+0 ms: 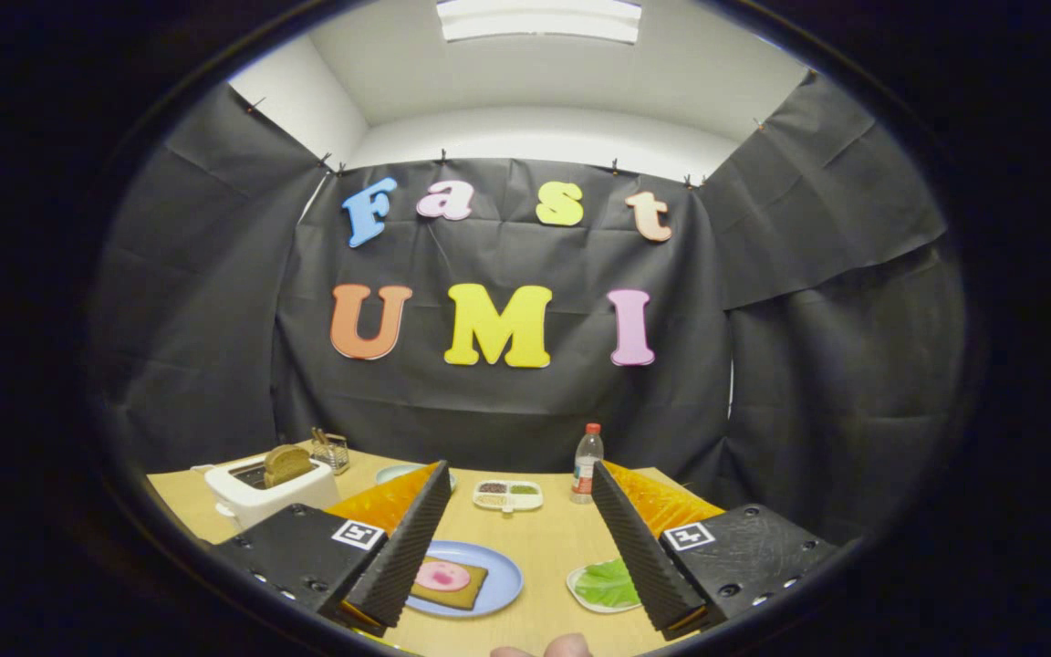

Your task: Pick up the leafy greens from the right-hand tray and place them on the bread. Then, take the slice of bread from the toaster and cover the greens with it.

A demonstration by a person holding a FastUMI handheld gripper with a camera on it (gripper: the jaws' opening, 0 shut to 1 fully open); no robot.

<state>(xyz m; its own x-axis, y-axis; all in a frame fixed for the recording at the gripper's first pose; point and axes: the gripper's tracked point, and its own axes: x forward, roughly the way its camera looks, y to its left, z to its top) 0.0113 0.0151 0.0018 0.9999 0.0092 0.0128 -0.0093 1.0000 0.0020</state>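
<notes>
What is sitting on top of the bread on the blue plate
On the bread on the blue plate lies a round pink slice. One gripper finger covers the plate's near-left part. The fingers are open, empty.

Wooden table [544,547] bearing toaster [265,493], blue plate [503,575], small white tray [580,593], divided dish [507,495], bottle [587,464], wire rack [332,450] and pale plate [395,473] behind.

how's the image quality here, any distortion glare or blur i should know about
Gripper view: strong fisheye bending at the rim; the ceiling light is blown out; the table is evenly lit with soft shadows; the open gripper looks sharp, while the toaster and bottle are small and slightly soft.
</notes>
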